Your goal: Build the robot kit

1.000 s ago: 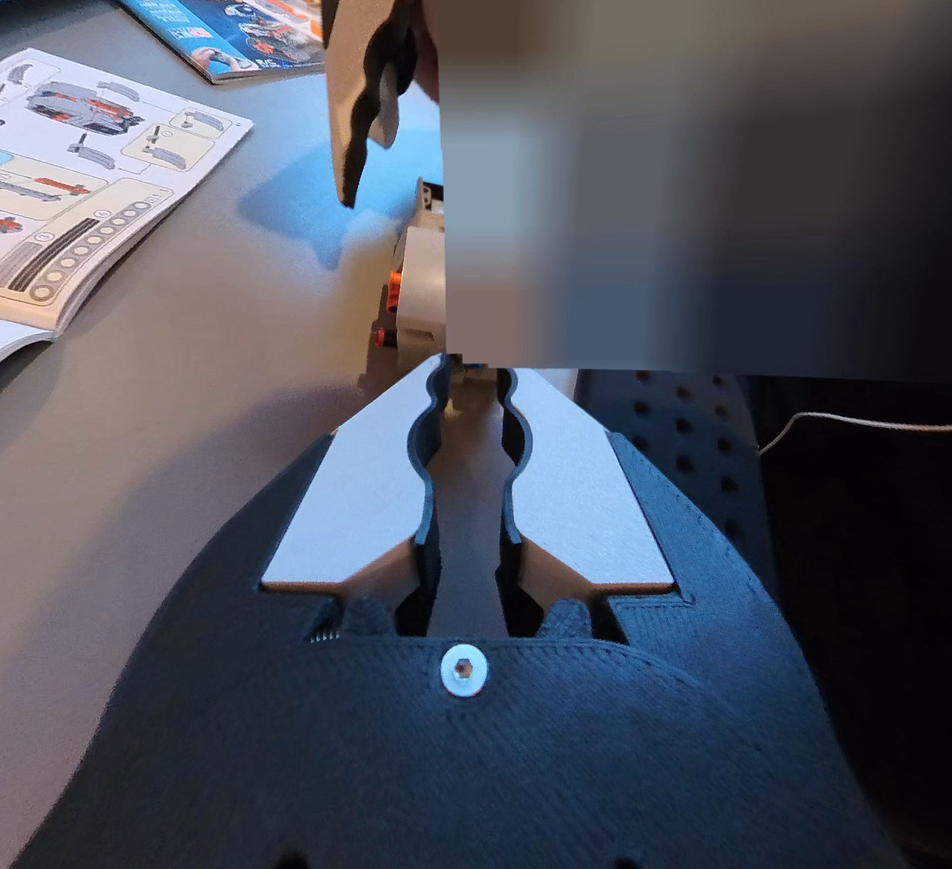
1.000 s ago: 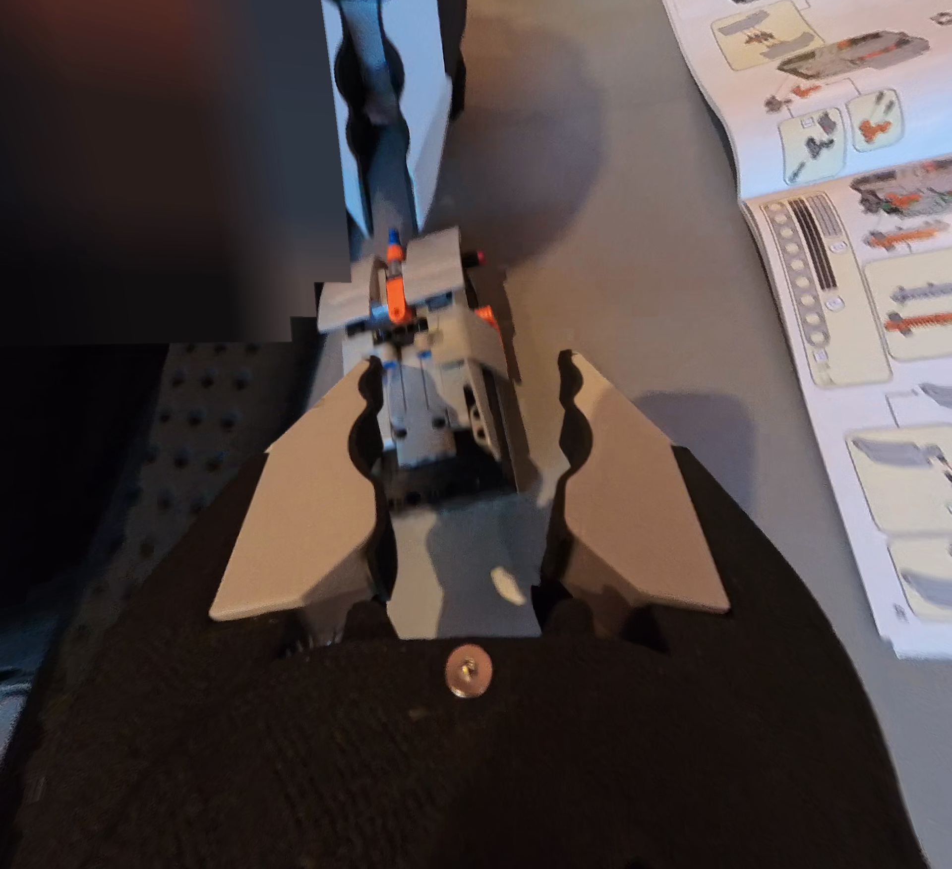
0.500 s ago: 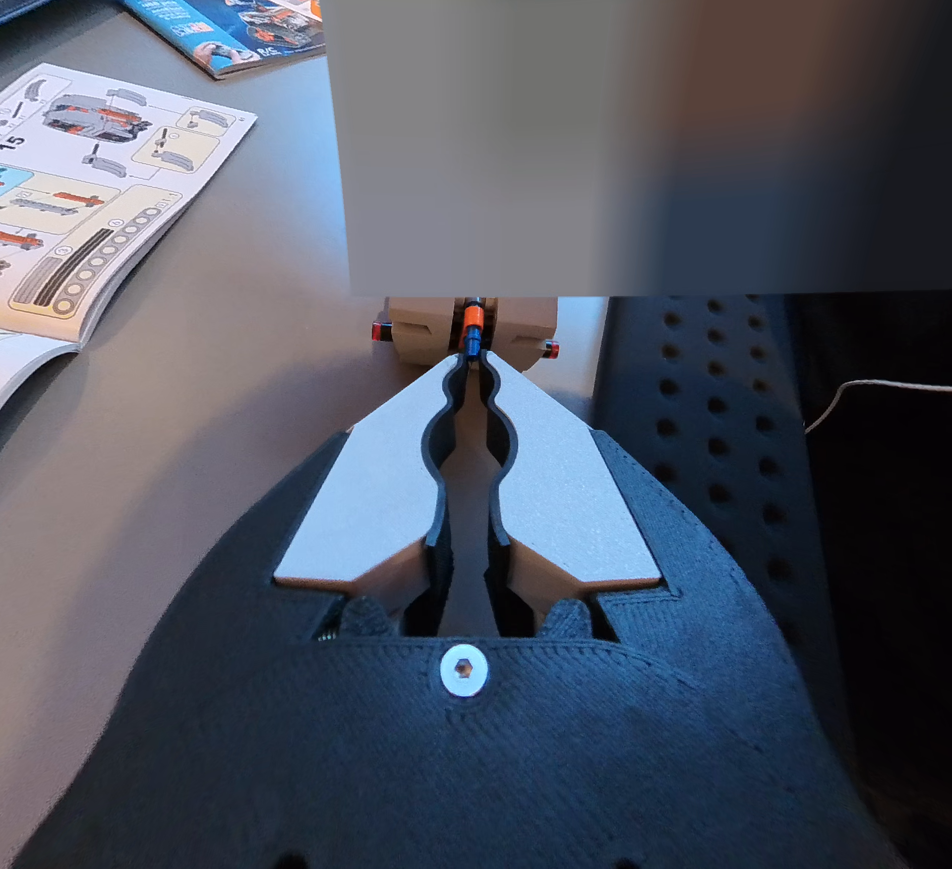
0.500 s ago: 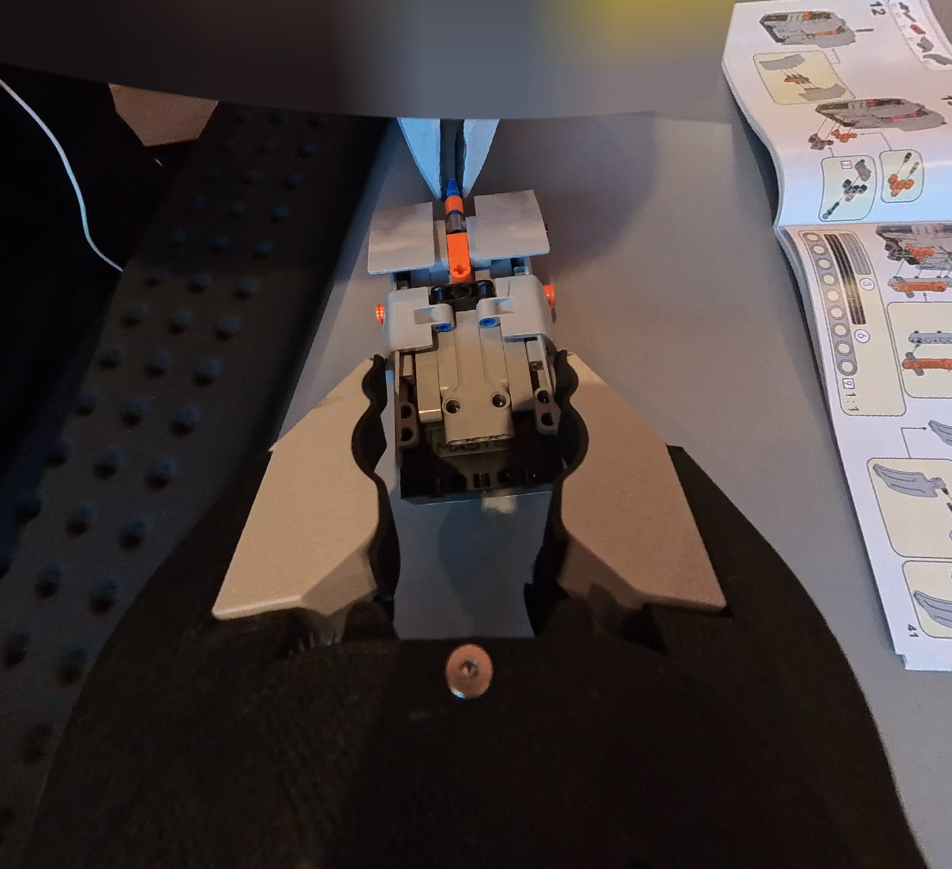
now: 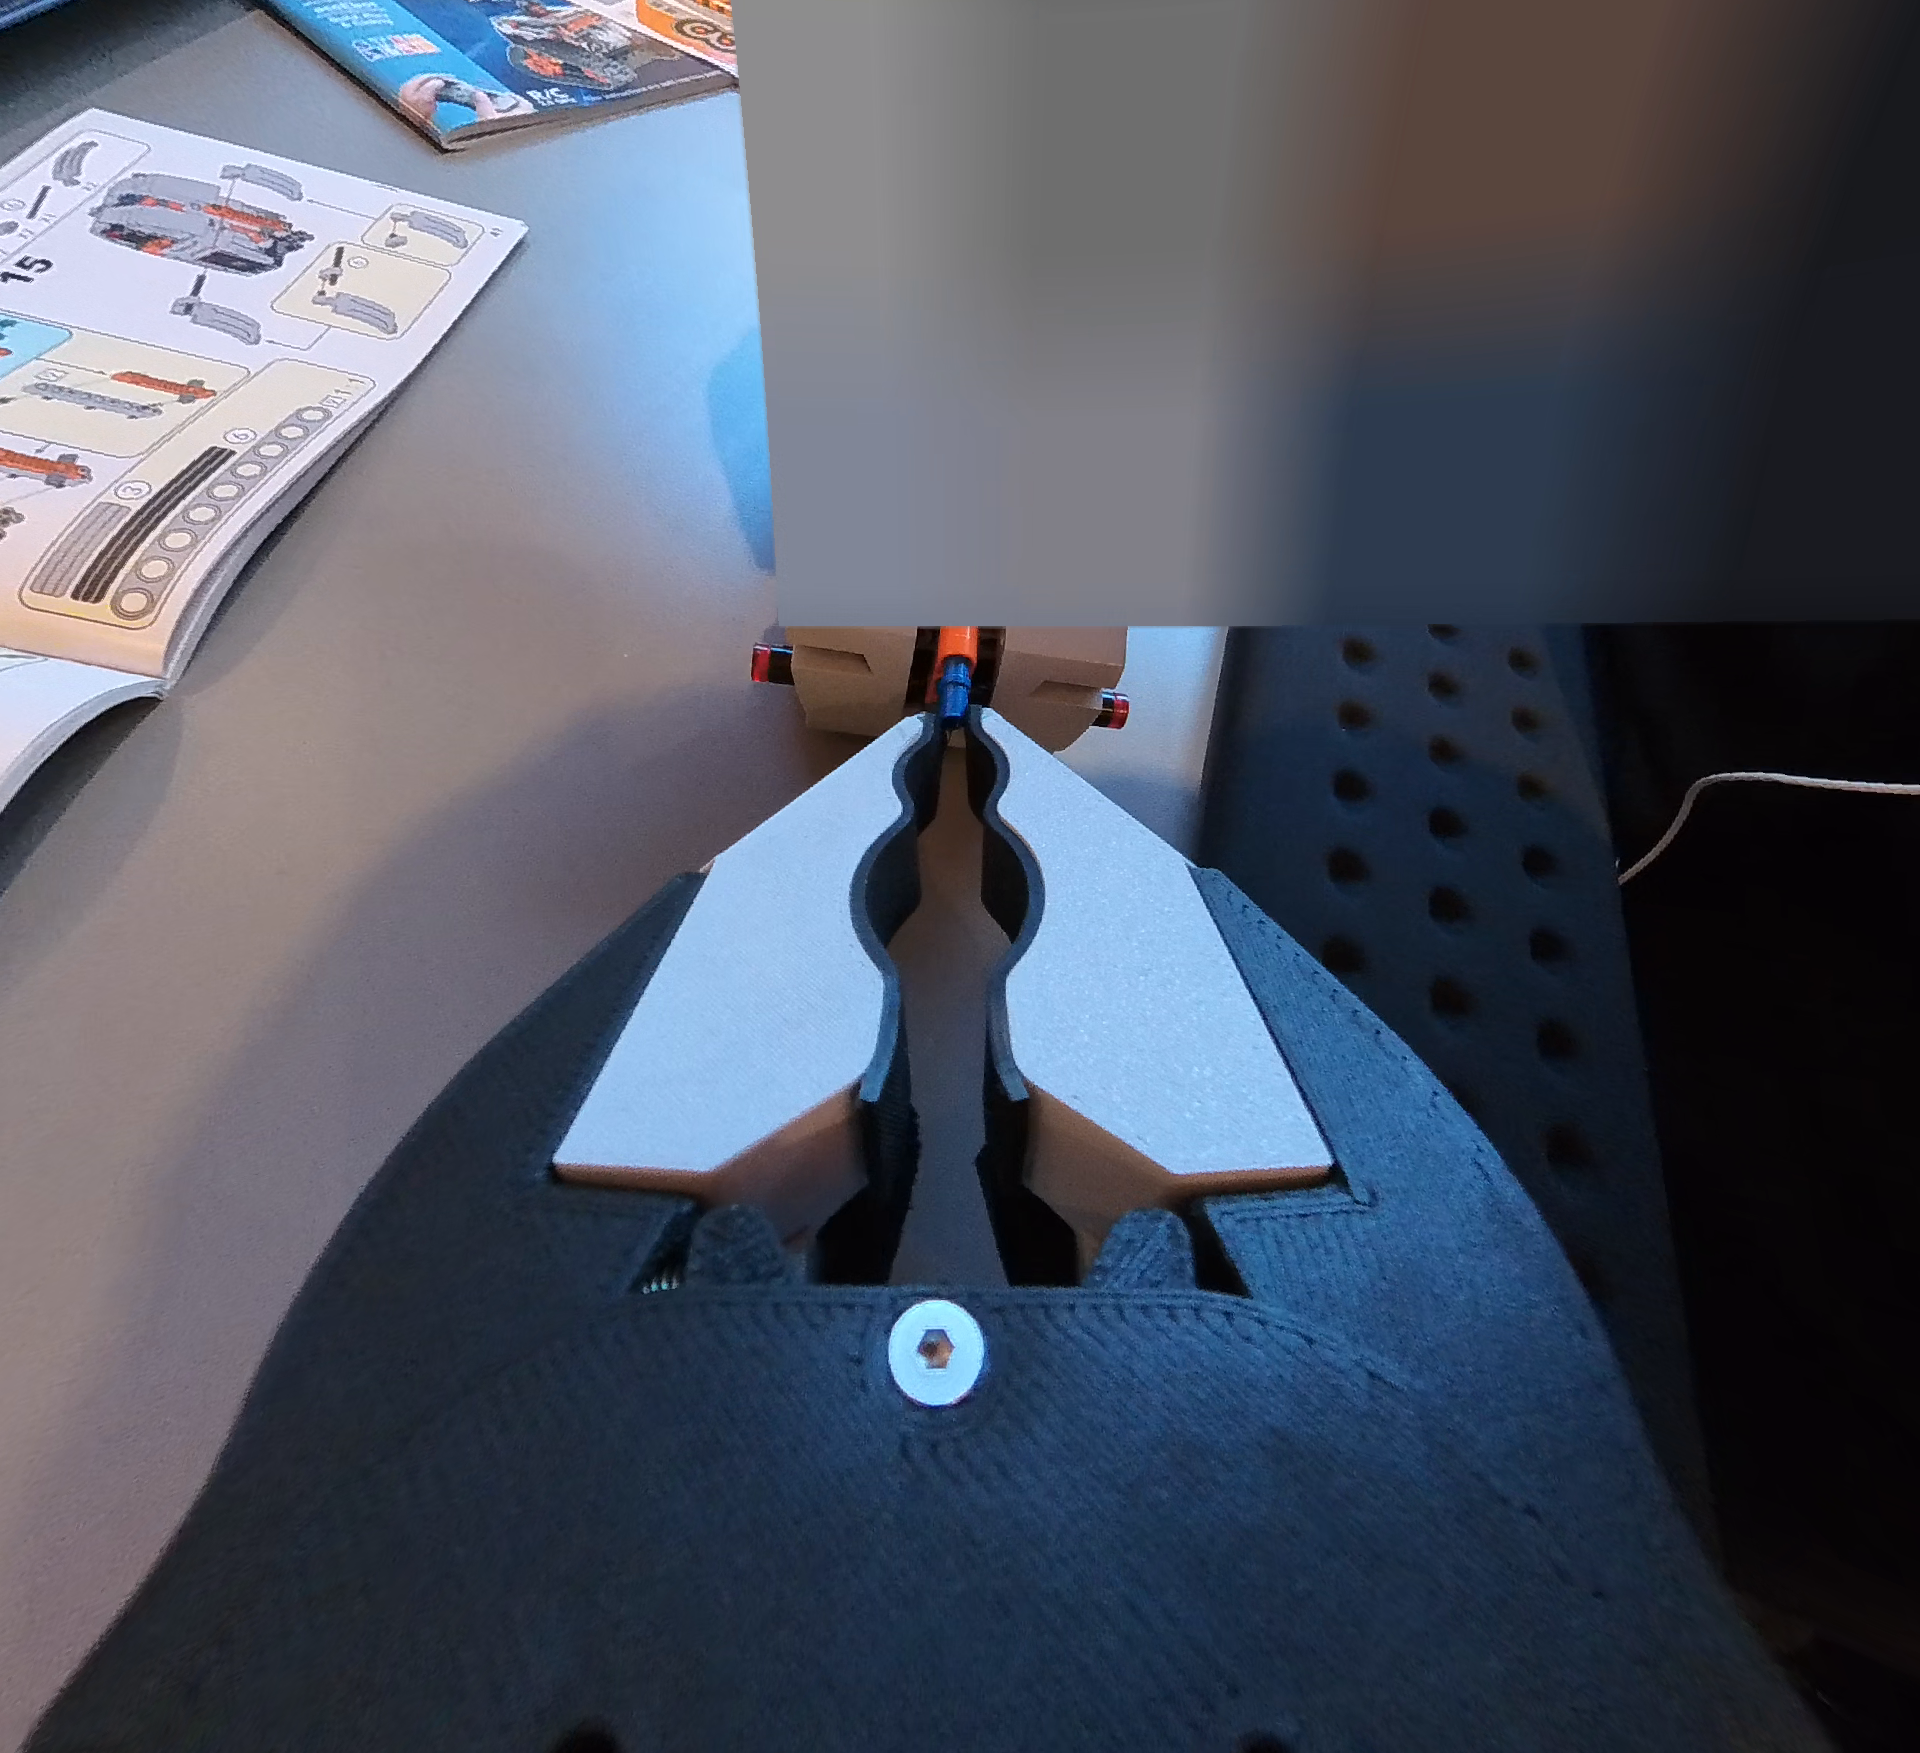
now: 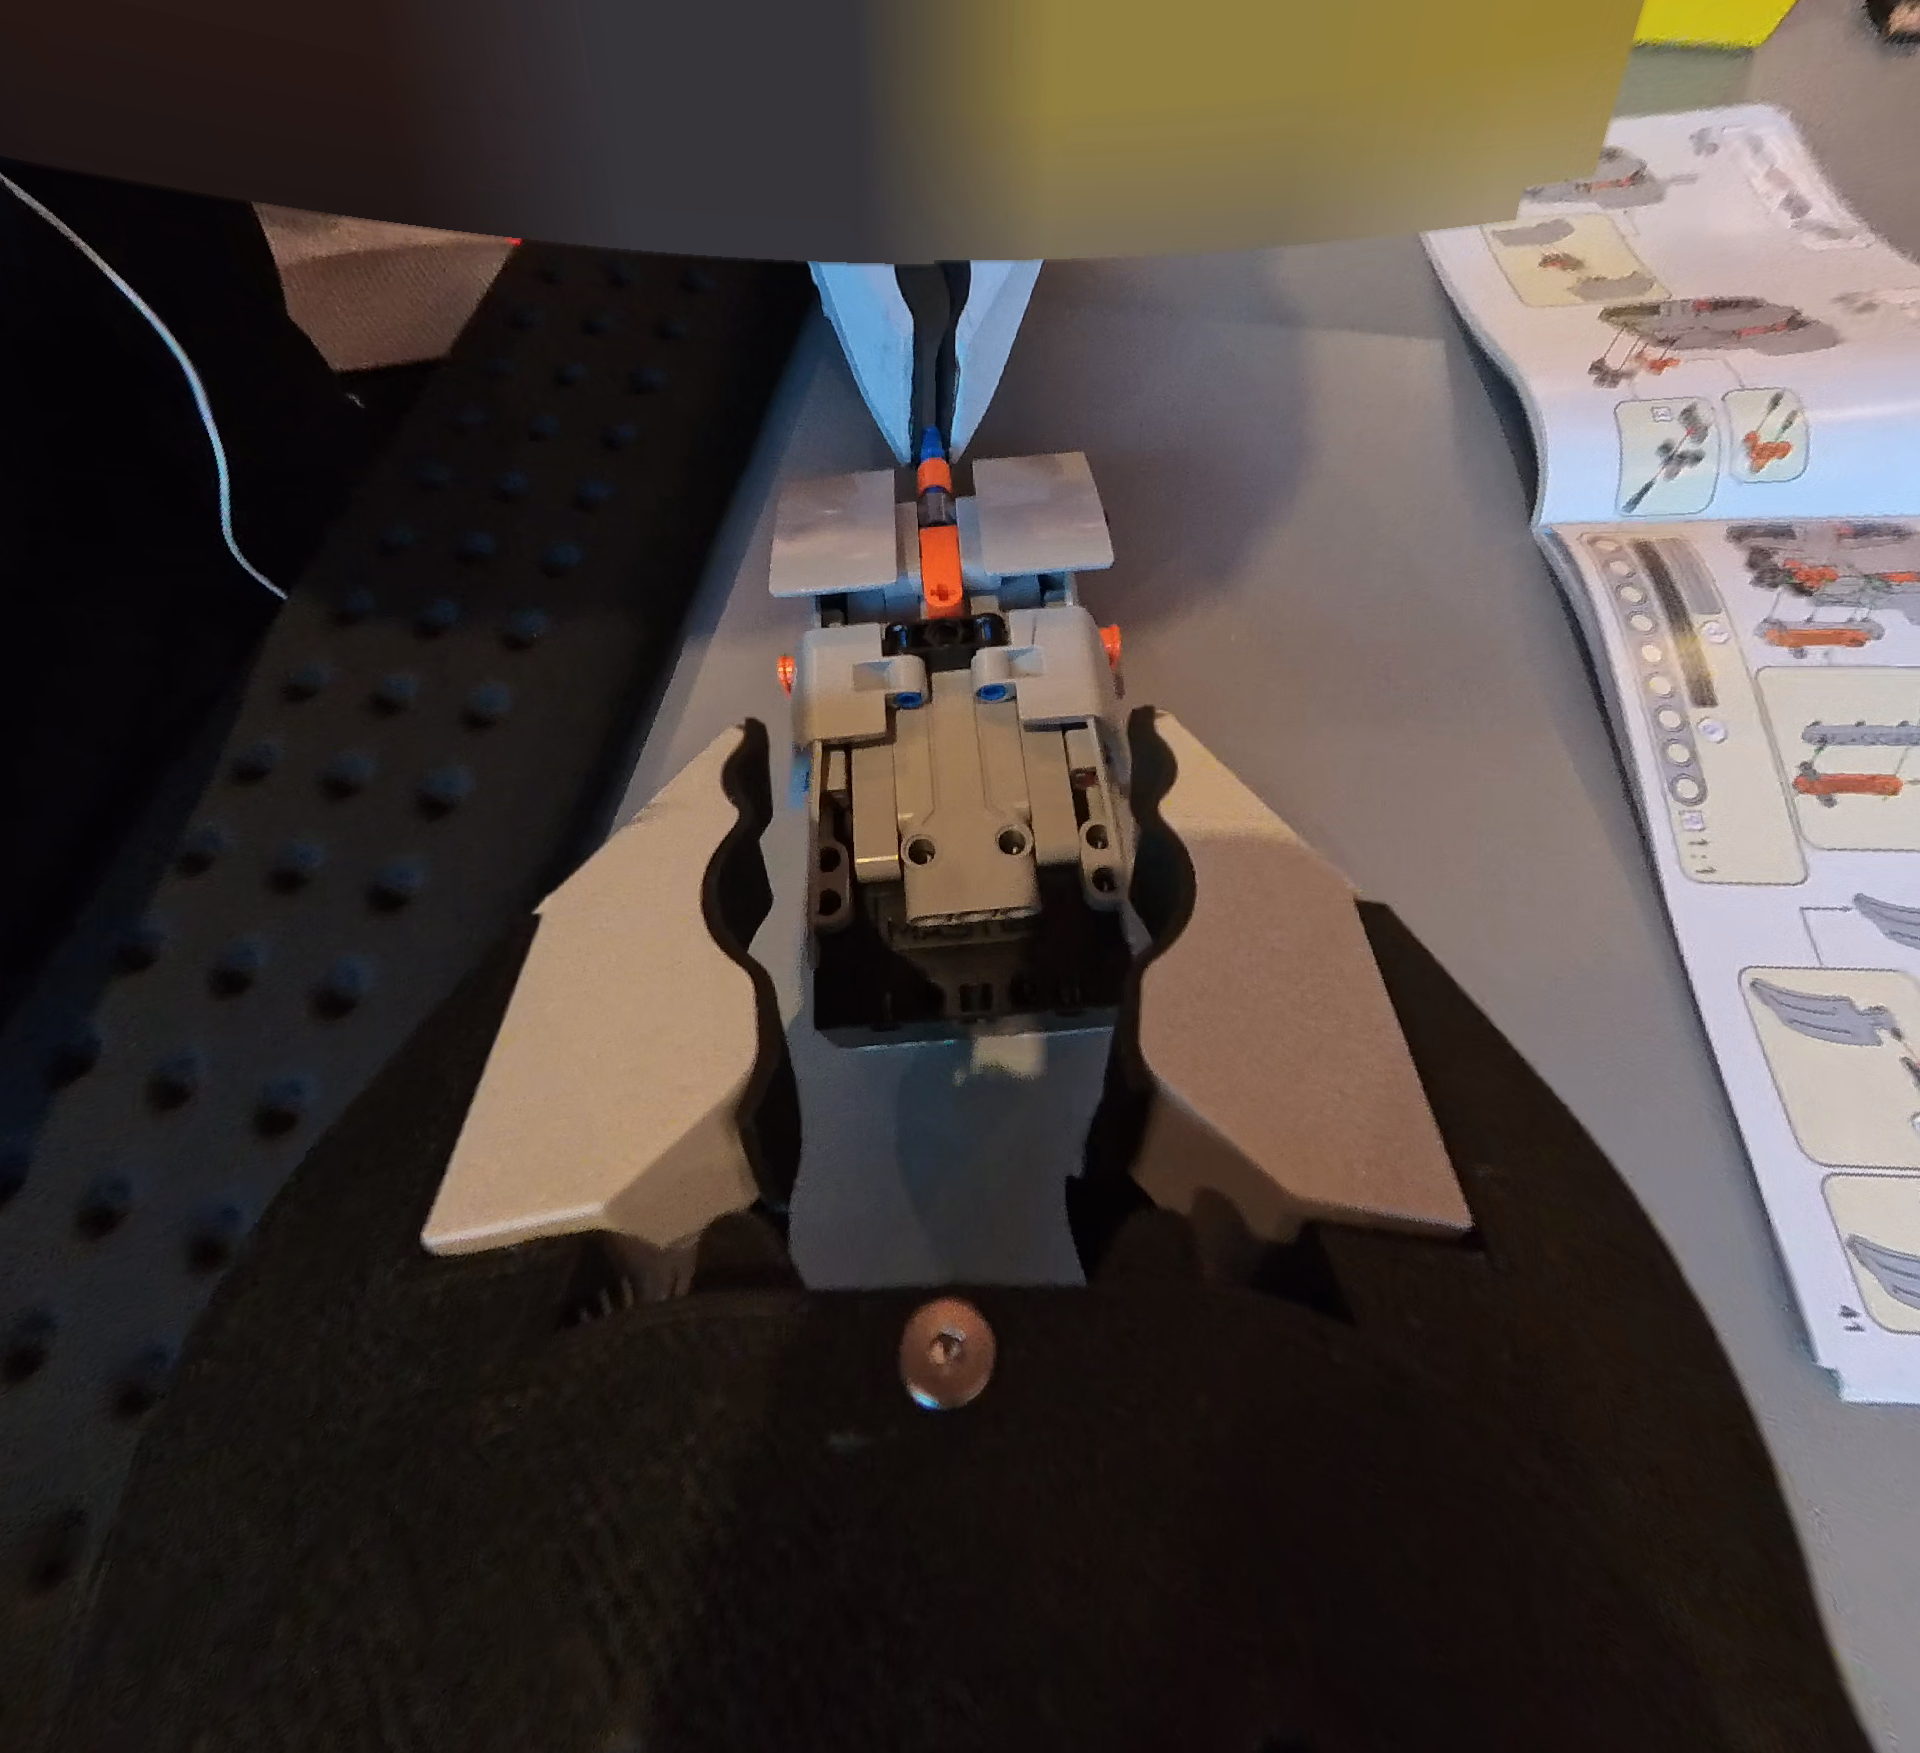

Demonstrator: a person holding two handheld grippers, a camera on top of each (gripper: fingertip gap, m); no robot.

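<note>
While the right tongs (image 6: 956, 872) clasp the grey brick model (image 6: 951, 799) on the table (image 5: 436, 872), the left tongs (image 5: 951, 732) face them. They pinch its blue-and-orange pin (image 5: 952, 680).

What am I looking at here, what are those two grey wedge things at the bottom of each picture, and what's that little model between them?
Each picture comes from a camera mounted on a hand-held gripper, looking forward along its two grey fingers. A person holds one gripper in each hand, and the two face each other.

The left gripper has its fingers nearly closed on a thin blue and orange pin that sticks out of a grey brick-built model. In the right view, the right gripper has its fingers on both sides of the model's body and seems to grip it.

All this sits on a grey table. An open instruction booklet lies beside it, with a second, blue booklet farther back. The big blurred patches were added afterwards; they are not objects.
</note>
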